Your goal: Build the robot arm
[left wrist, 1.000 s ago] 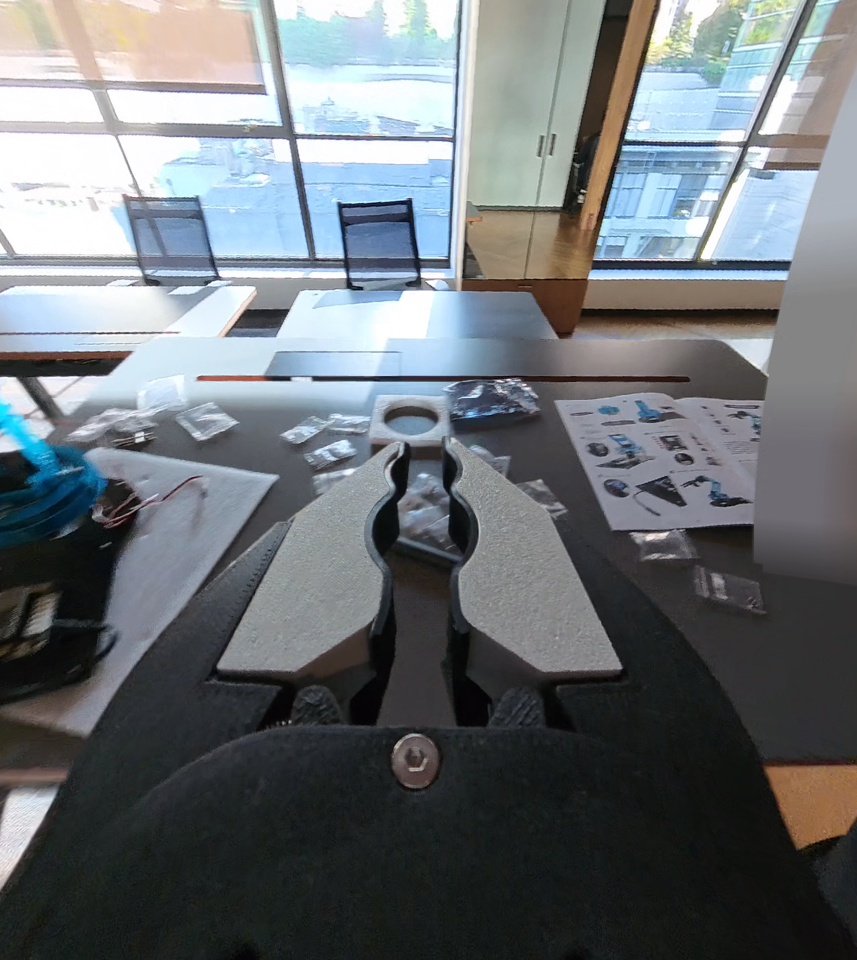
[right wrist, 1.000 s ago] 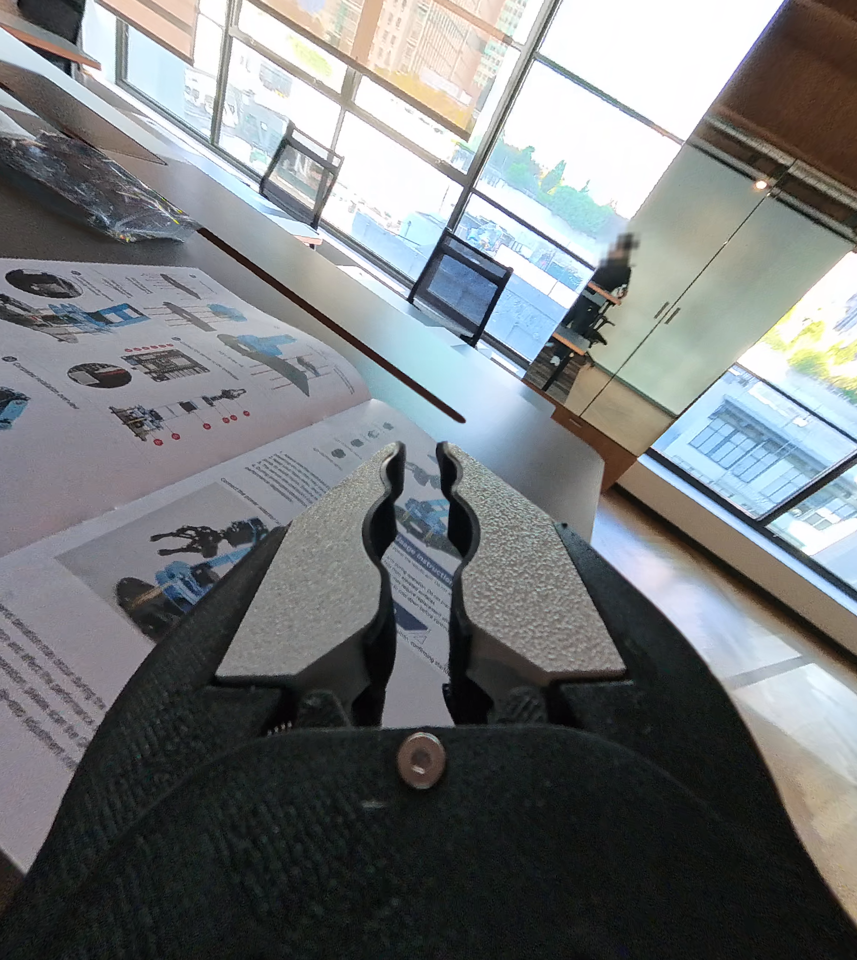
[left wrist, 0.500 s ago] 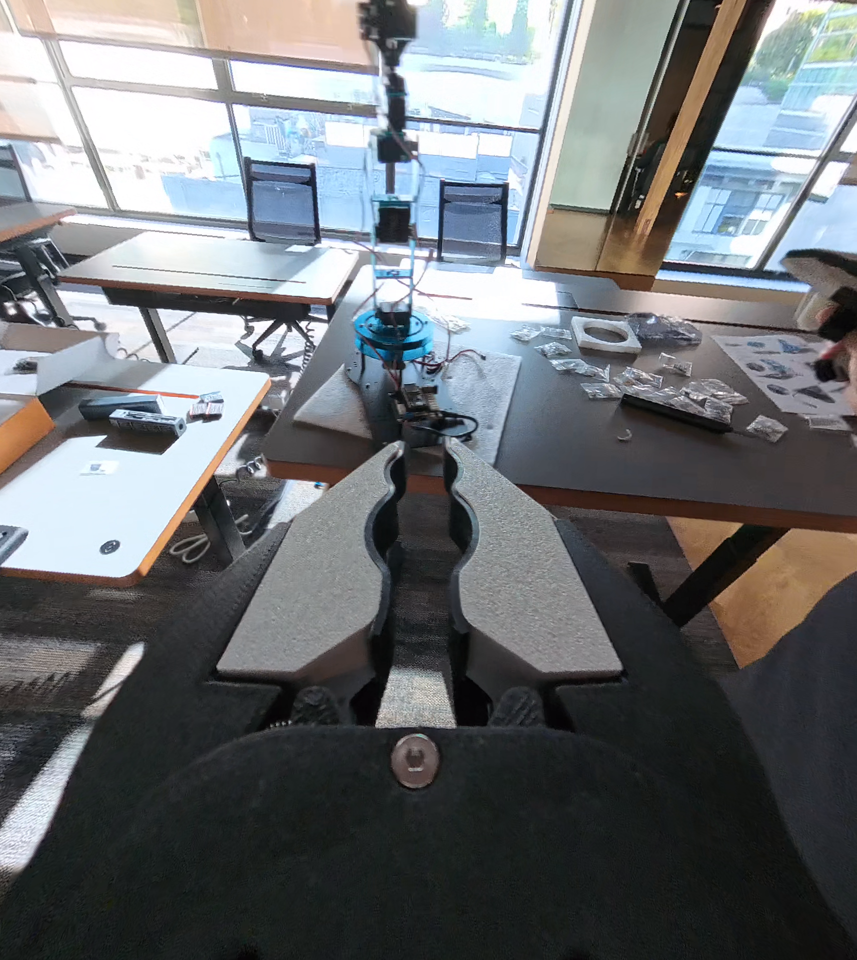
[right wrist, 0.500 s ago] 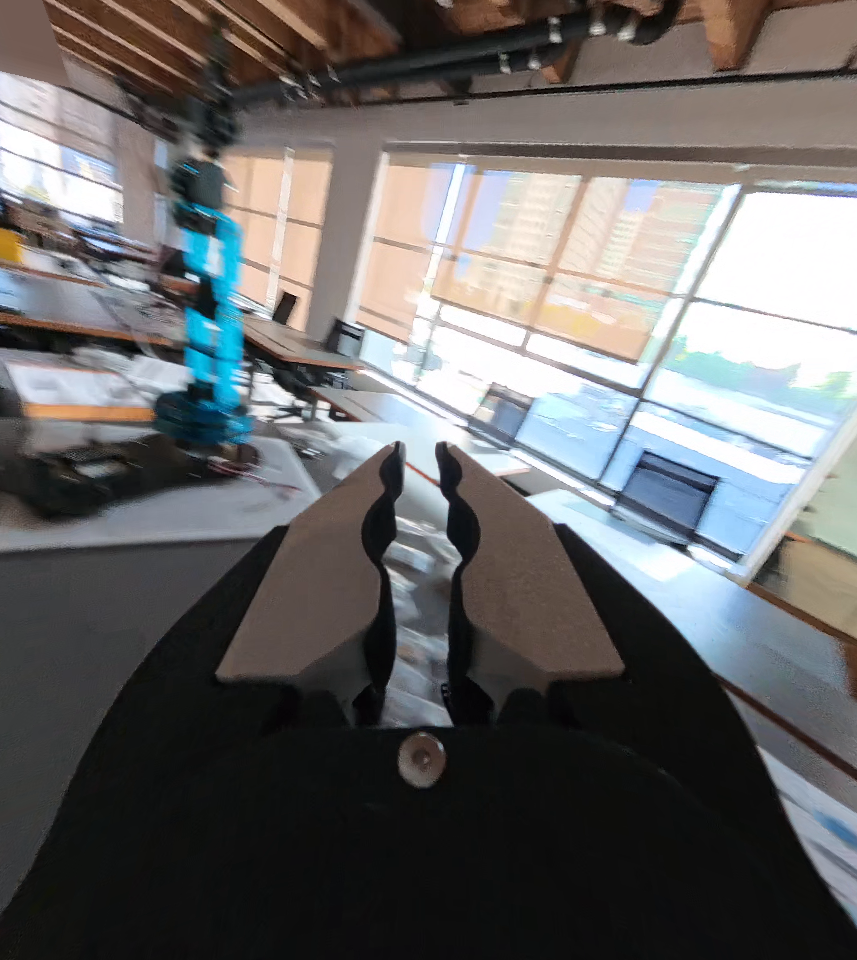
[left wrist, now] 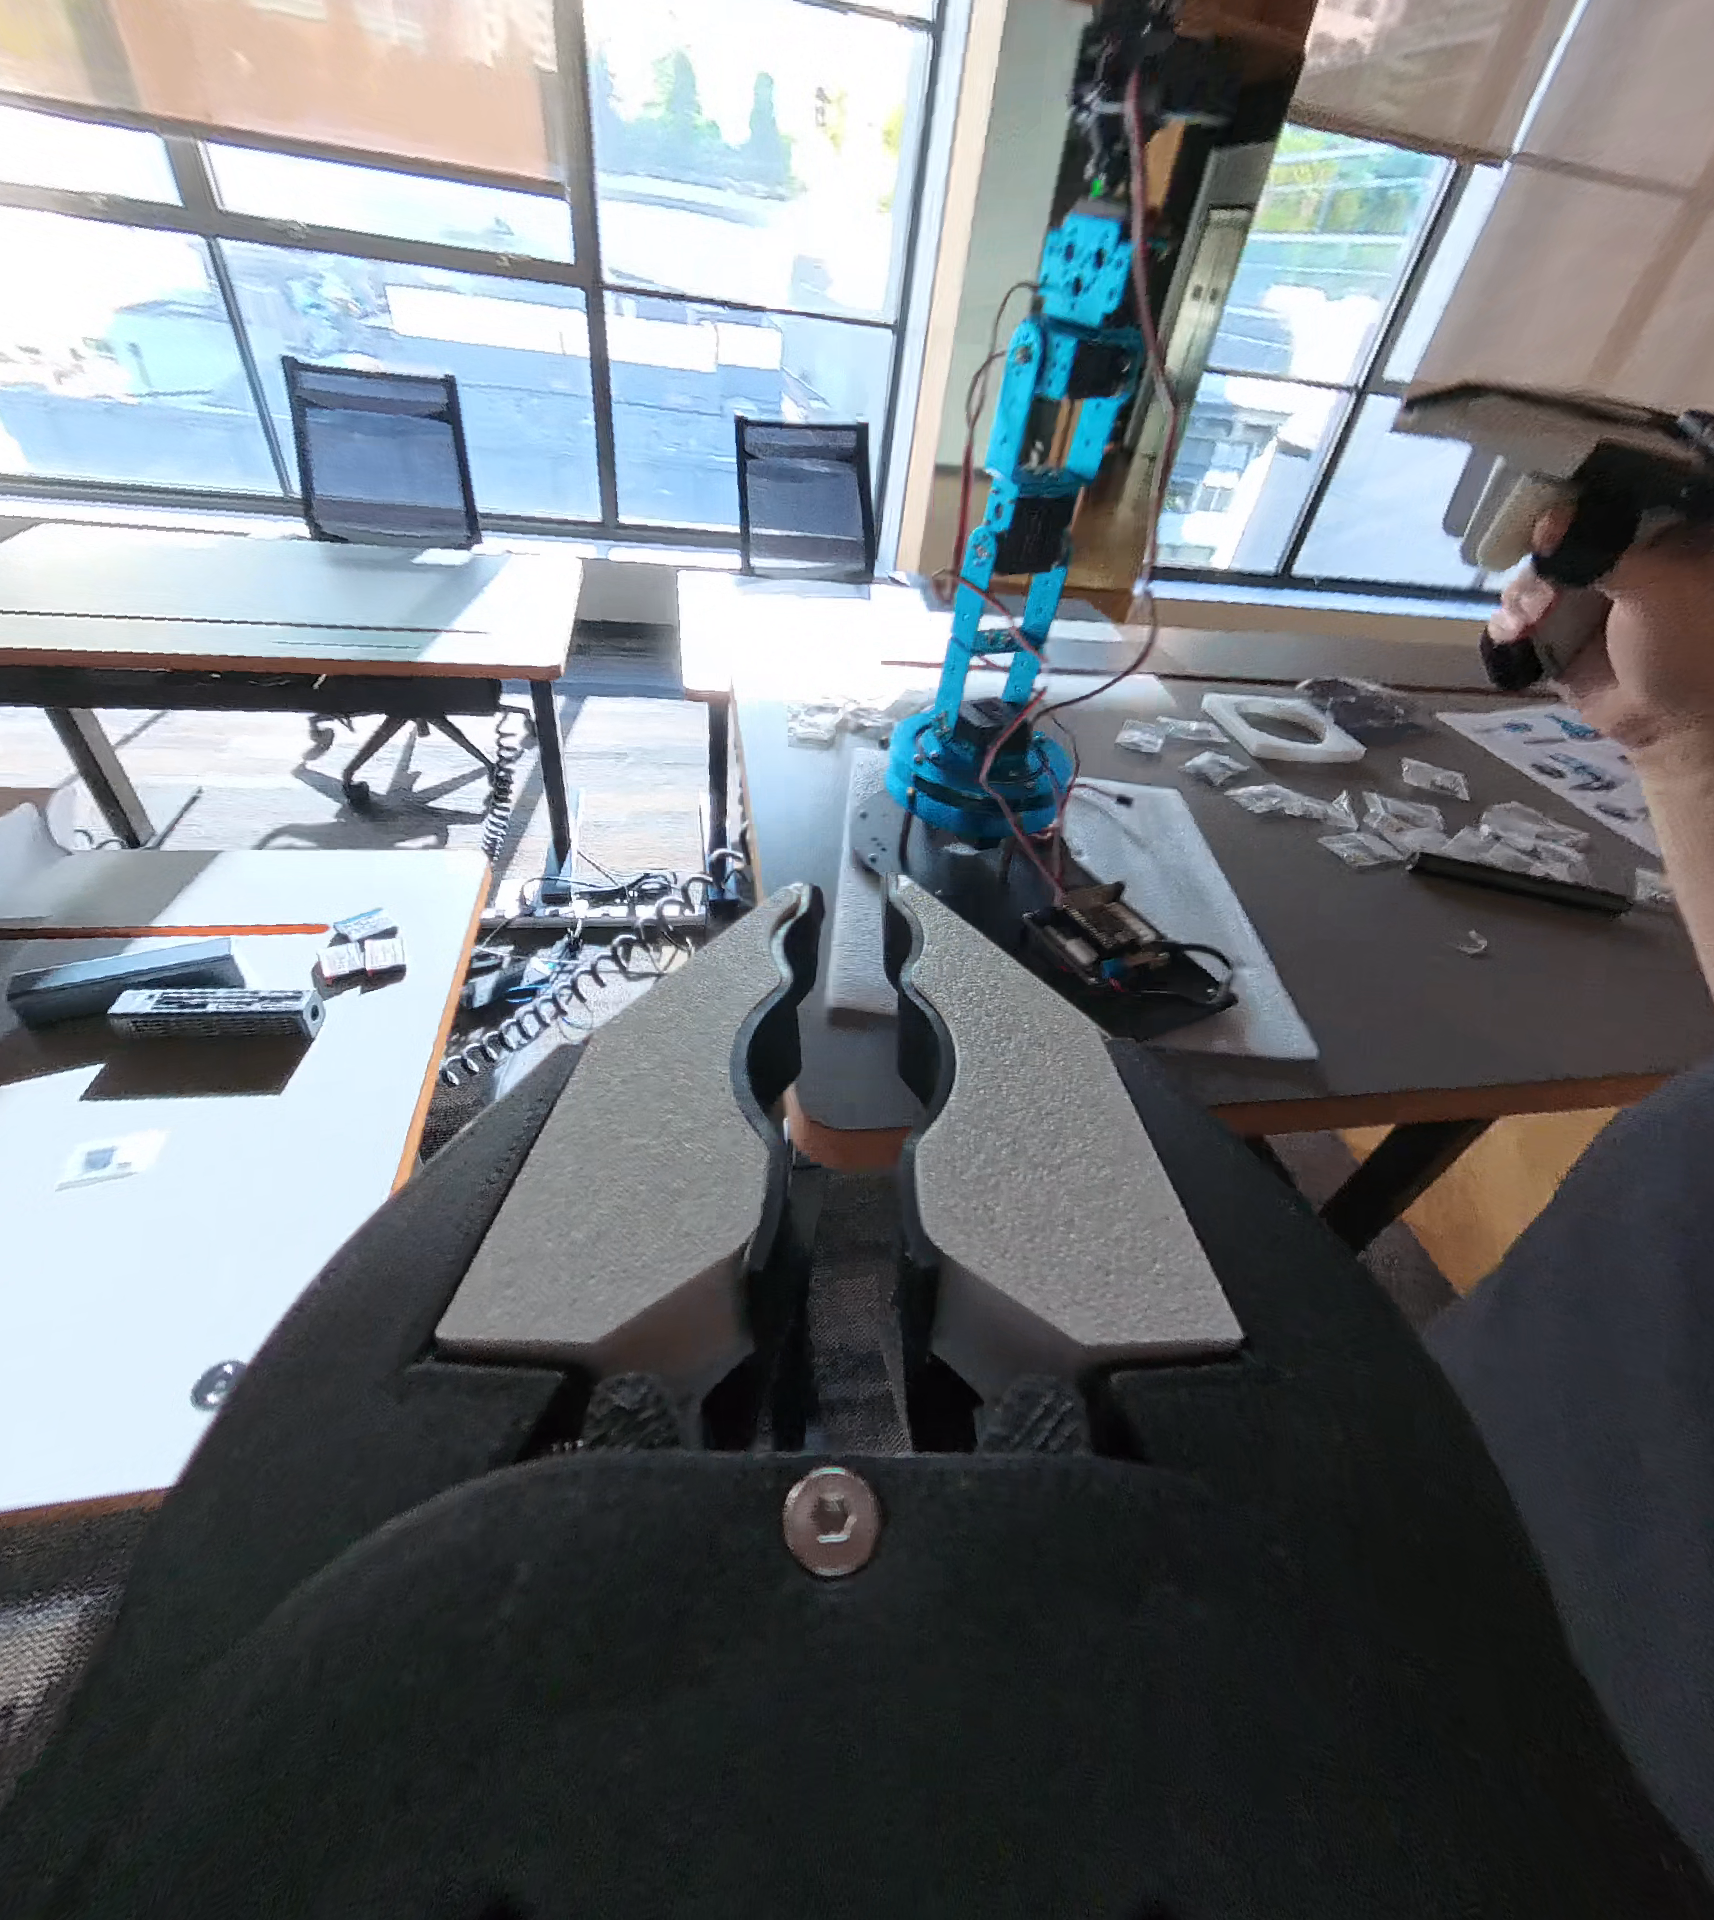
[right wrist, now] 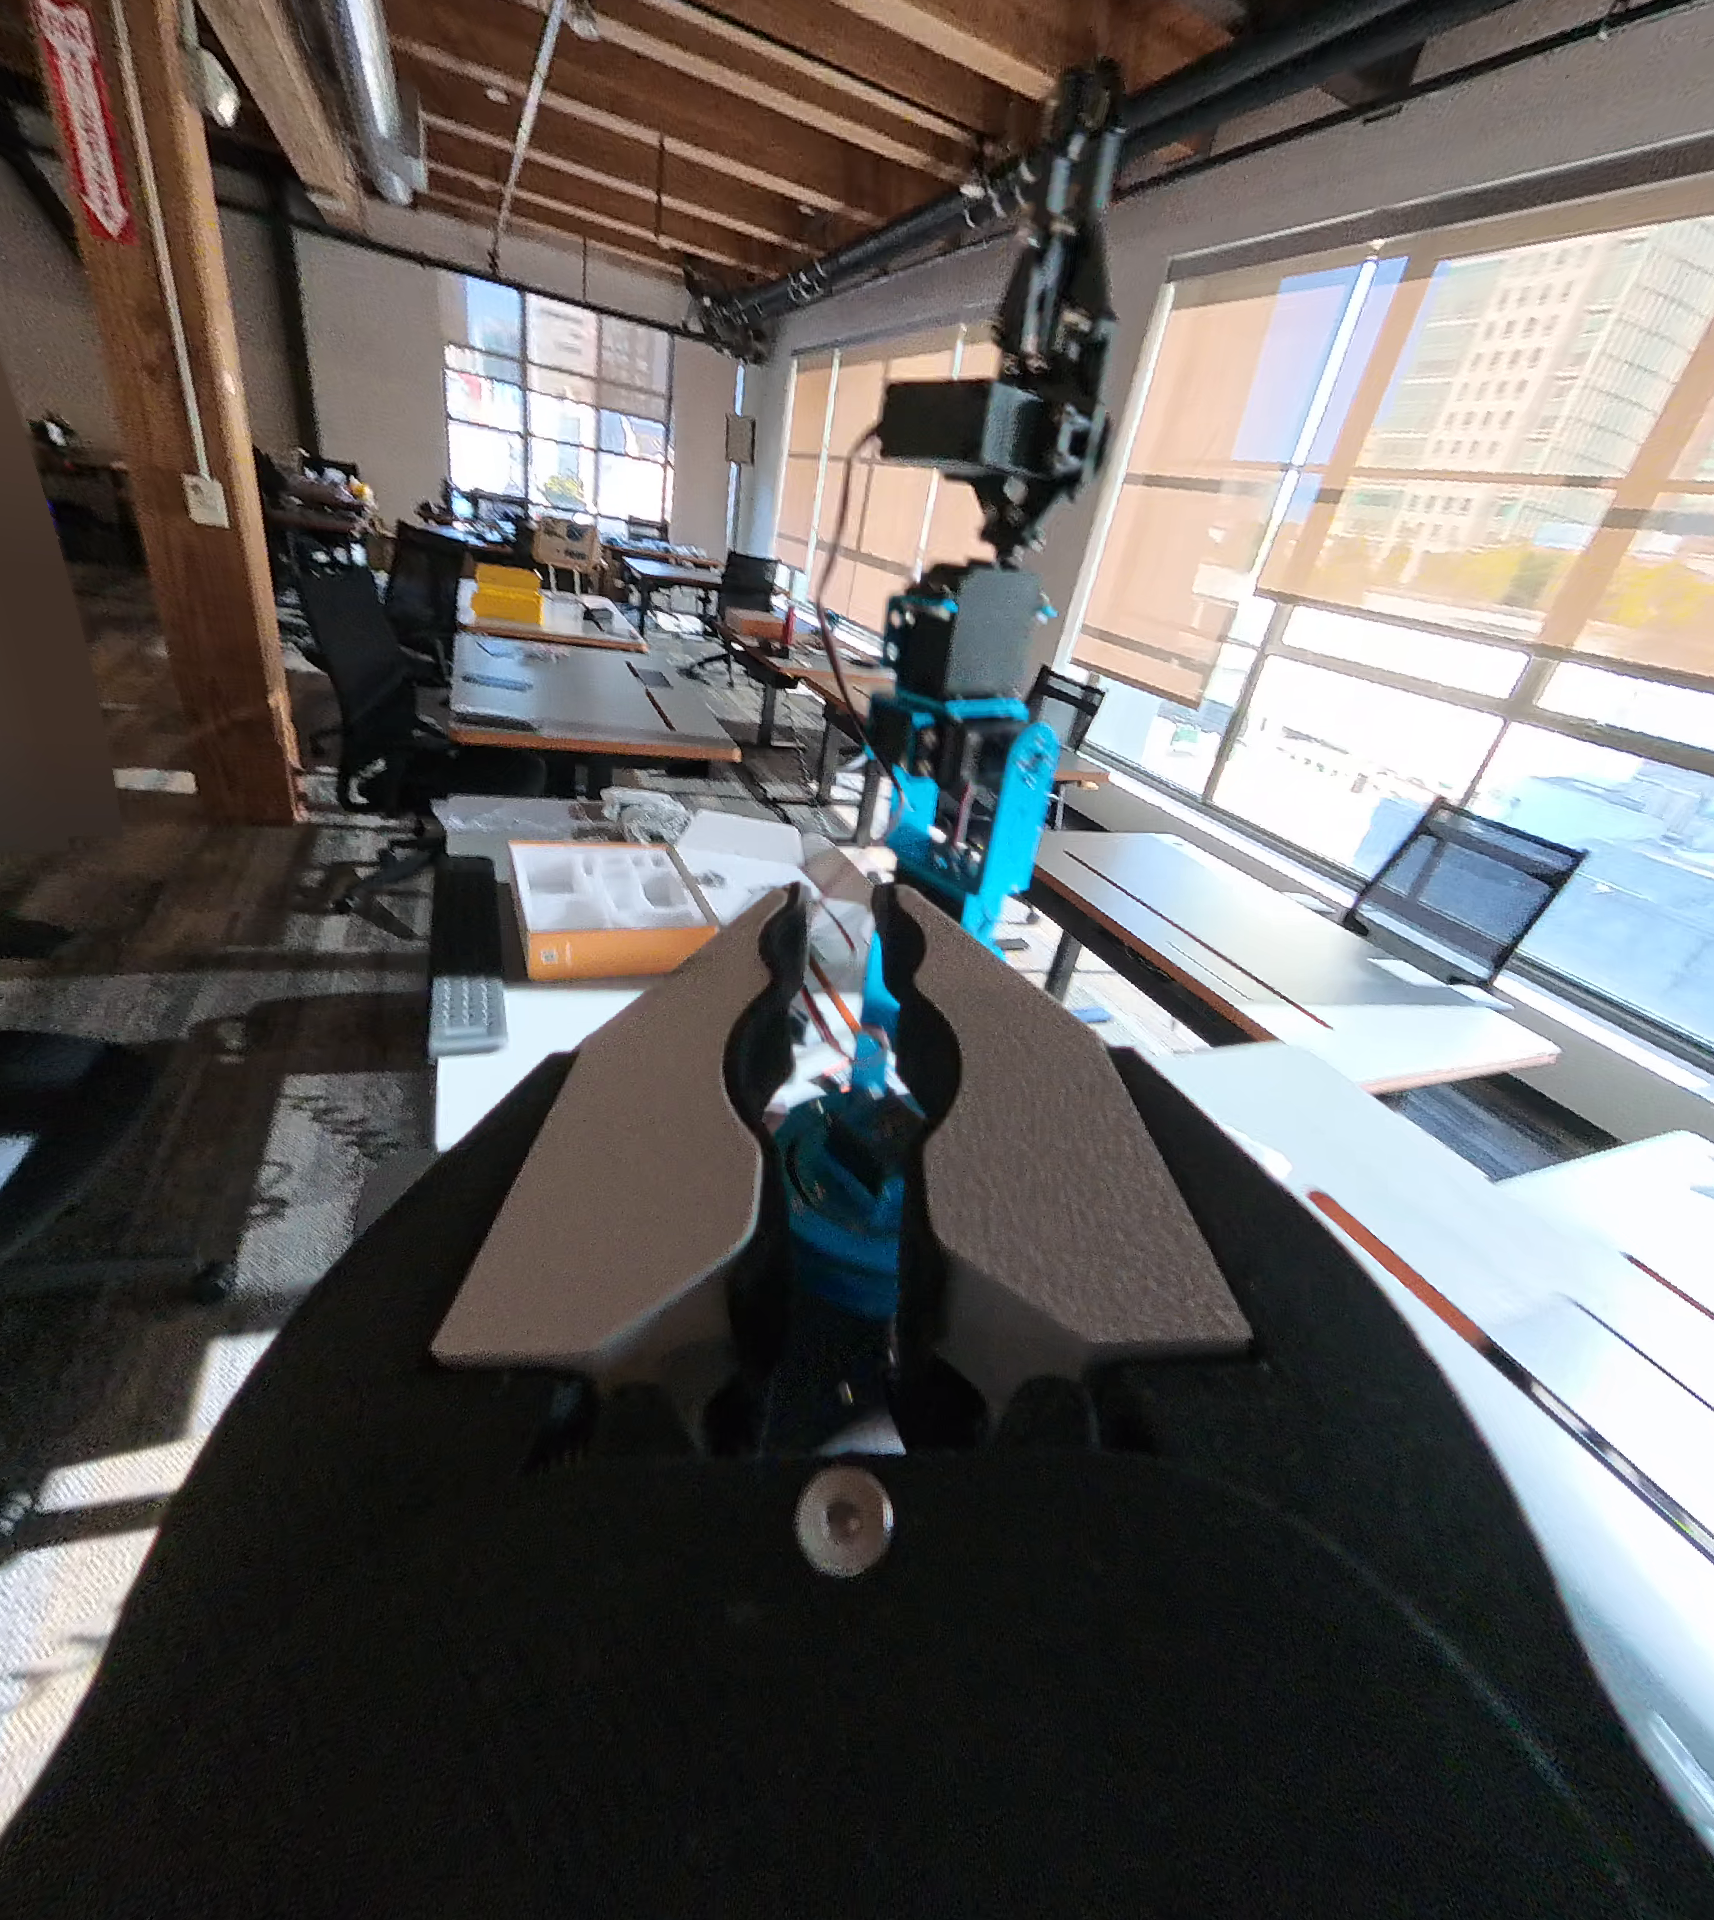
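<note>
My left gripper (left wrist: 848,904) hangs in the air off the front left corner of the dark table (left wrist: 1404,997), jaws nearly together and holding nothing. Beyond it a blue robot-arm kit (left wrist: 1024,488) stands upright on a white foam pad (left wrist: 1206,894), with a wired controller board (left wrist: 1113,945) at its foot. My right gripper (right wrist: 840,904) is also shut and empty, raised above the table and pointing at the blue arm (right wrist: 972,790). In the left wrist view a hand holds the right gripper (left wrist: 1663,499) high at the right.
Small plastic bags (left wrist: 1404,821), a black bar (left wrist: 1518,883), a white foam frame (left wrist: 1274,722) and an open manual (left wrist: 1570,753) lie on the dark table. A white table (left wrist: 105,1195) at the left carries black devices (left wrist: 209,1013). An orange box with foam insert (right wrist: 604,914) sits beyond. Across from one pair of fingers to the other is roughly 40 centimeters.
My left gripper has drawn back from over the table to its front left corner. My right gripper has lifted off the manual and swung left to face the blue arm.
</note>
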The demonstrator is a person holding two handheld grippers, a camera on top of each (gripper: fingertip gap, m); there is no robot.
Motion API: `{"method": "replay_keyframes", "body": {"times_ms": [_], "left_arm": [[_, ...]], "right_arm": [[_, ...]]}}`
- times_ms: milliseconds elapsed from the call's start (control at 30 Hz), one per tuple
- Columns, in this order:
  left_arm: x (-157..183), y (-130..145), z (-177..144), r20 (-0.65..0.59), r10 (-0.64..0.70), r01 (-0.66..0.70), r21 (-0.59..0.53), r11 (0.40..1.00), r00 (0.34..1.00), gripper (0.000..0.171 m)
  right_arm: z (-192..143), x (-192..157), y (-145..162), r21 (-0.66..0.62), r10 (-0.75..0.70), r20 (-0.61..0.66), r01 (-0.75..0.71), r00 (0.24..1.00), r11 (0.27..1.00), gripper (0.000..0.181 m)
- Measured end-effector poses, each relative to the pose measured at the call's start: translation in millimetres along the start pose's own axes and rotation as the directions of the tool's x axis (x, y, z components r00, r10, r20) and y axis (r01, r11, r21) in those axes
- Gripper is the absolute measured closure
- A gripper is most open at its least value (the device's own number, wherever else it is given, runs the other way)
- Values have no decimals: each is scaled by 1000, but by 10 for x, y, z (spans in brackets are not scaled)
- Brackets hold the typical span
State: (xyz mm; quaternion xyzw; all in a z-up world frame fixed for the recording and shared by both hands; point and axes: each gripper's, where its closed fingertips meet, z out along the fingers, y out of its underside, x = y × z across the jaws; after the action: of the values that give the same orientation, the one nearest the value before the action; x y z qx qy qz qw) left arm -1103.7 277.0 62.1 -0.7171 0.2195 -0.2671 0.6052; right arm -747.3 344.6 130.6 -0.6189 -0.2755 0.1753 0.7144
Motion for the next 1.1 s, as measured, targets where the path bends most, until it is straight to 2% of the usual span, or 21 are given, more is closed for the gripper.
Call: {"method": "replay_keyframes", "body": {"times_ms": [67, 133, 233, 333, 433, 500, 567, 667, 833, 933, 1100], "left_arm": [[-286, 29, 231, -31, 0, -1, -39, 999, 1000, 162], [-529, 88, 502, -104, -35, 26, -85, 996, 994, 160], [-914, 190, 960, -213, -45, 14, -142, 990, 976, 159], [-1248, 262, 1496, -369, -22, -50, -185, 981, 929, 158], [-1370, 207, 1995, -596, -26, -121, -204, 971, 803, 155], [-1354, 124, 2260, -734, -10, -176, -175, 969, 679, 155], [-1342, 107, 2535, -819, 25, -265, -156, 952, 573, 155], [-1239, 59, 2927, -898, 63, -337, -97, 936, 435, 154], [-869, -35, 3447, -967, 96, -280, 27, 960, 235, 158], [-497, -151, 3748, -986, 88, -226, 54, 973, 141, 155], [221, -630, 3902, -991, 29, -116, 44, 992, -127, 133]], "right_arm": [[359, -73, -52, 9, -2, 15, 2, 1000, 1000, 169], [659, -148, -50, -43, -27, 2, 27, 1000, 999, 168], [977, -308, 4, -100, -108, -23, 106, 994, 989, 174], [1192, -304, 89, -132, -168, -176, 146, 970, 980, 174], [1354, -262, 140, -153, -193, -376, 144, 906, 978, 161], [1437, -226, 151, -189, -226, -513, 148, 828, 971, 159], [1517, -167, 113, -243, -266, -625, 140, 734, 960, 159], [1657, -117, 96, -338, -309, -688, 88, 657, 937, 159], [1583, -29, 7, -432, -391, -764, 42, 513, 901, 164], [1557, -6, -31, -448, -416, -776, 51, 475, 893, 171], [1568, 36, 86, -473, -418, -790, -11, 447, 881, 171]]}}
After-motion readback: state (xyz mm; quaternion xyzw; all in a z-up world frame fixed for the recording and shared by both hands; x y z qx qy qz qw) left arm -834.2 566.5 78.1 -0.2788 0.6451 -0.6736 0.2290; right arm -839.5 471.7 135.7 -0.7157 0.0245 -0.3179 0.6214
